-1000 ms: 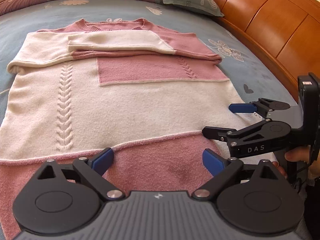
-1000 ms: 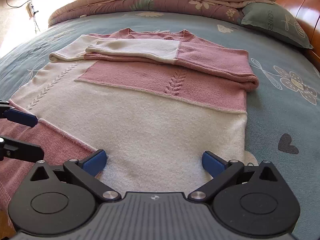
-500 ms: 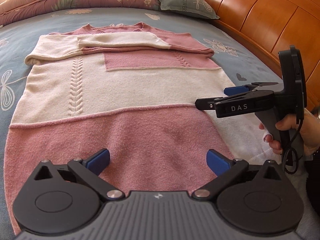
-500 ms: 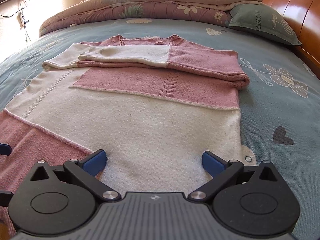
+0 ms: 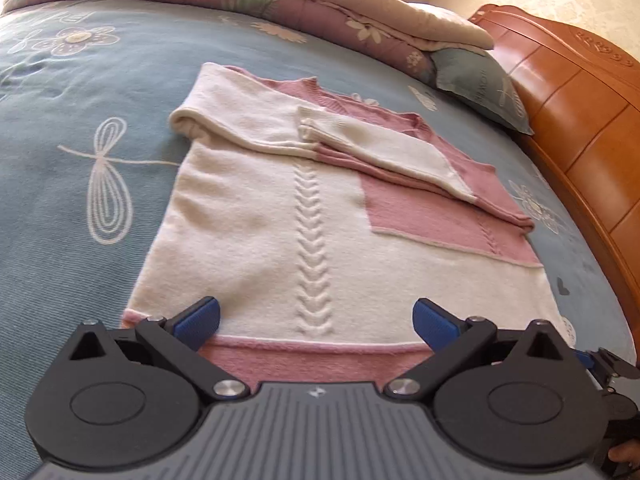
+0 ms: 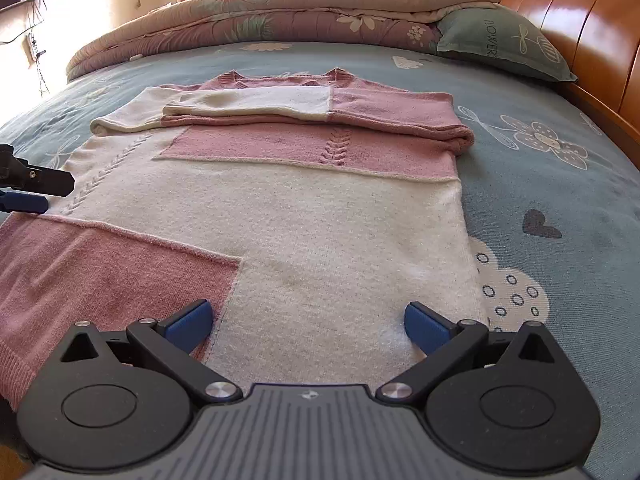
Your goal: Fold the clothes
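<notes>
**Both grippers poised at the hem of a half-folded sweater**

A bedroom in daylight: a wide bed covered in a blue-grey bedspread printed with white flowers and dragonflies (image 6: 560,184), a rolled floral quilt (image 6: 280,12) along the far edge, a grey-green pillow (image 6: 504,44) and a glossy orange wooden headboard (image 6: 592,28) to my right.

A pink and cream colour-block knitted sweater (image 6: 300,208) lies flat in the middle of the bed, neckline away from me, hem nearest me. Both sleeves are already folded across the chest, so I judge the sleeve step done and the body fold next.

My right gripper (image 6: 307,322) hovers just above the cream corner of the hem, its blue-padded fingers (image 6: 188,320) spread wide and holding nothing. My left gripper (image 5: 316,318) hangs over the pink hem band on the other side, likewise spread and empty.

The next move probably calls for lowering both grippers to the hem corners, pinching the knit, and carrying the hem up toward the shoulders evenly, so that the soft fabric does not bunch.
</notes>
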The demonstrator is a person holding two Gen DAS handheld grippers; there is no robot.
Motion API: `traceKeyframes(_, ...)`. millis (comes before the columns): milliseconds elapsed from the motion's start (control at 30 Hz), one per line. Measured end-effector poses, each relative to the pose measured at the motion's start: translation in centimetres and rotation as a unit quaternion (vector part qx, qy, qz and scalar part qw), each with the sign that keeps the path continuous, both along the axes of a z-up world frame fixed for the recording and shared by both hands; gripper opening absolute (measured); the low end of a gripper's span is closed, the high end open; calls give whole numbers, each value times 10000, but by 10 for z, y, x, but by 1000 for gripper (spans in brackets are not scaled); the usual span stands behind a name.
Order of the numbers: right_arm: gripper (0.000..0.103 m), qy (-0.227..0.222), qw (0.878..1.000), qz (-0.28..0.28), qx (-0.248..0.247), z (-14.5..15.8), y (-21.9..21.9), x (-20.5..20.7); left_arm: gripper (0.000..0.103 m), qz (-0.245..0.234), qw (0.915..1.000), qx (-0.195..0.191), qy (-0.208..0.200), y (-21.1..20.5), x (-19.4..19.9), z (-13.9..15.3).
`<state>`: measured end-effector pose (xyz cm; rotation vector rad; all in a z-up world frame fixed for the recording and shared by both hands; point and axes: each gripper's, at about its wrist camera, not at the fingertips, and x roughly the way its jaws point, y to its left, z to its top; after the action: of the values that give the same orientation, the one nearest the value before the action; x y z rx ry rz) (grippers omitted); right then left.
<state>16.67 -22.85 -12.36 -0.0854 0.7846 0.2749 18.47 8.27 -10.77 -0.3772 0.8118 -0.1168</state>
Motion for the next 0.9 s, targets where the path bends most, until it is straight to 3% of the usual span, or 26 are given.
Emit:
traceKeyframes(100, 103, -67, 10000, -10, -45, -1, 2, -2, 102, 103, 9999, -106, 90, 14, 2, 4)
traceKeyframes(267, 103, -54, 9999, -129, -39, -1, 5, 3, 102, -197, 9998, 65, -21, 12, 12, 17)
traceKeyframes(500, 103, -64, 9998, -199, -56, -2, 8, 6, 102, 37, 9997, 85, 220, 16, 26, 3)
traceKeyframes(600, 103, -85, 9997, -215, -67, -2, 9, 7, 102, -25, 9998, -82, 154, 10, 16, 12)
traceKeyframes(800, 103, -109, 9997, -225, -57, -3, 9, 7, 102, -686, 9965, -471, 82, -24, -15, 15)
traceKeyframes(900, 103, -132, 9996, -223, -55, -3, 9, 6, 102, -571, 9972, -433, 198, -26, -27, 4)
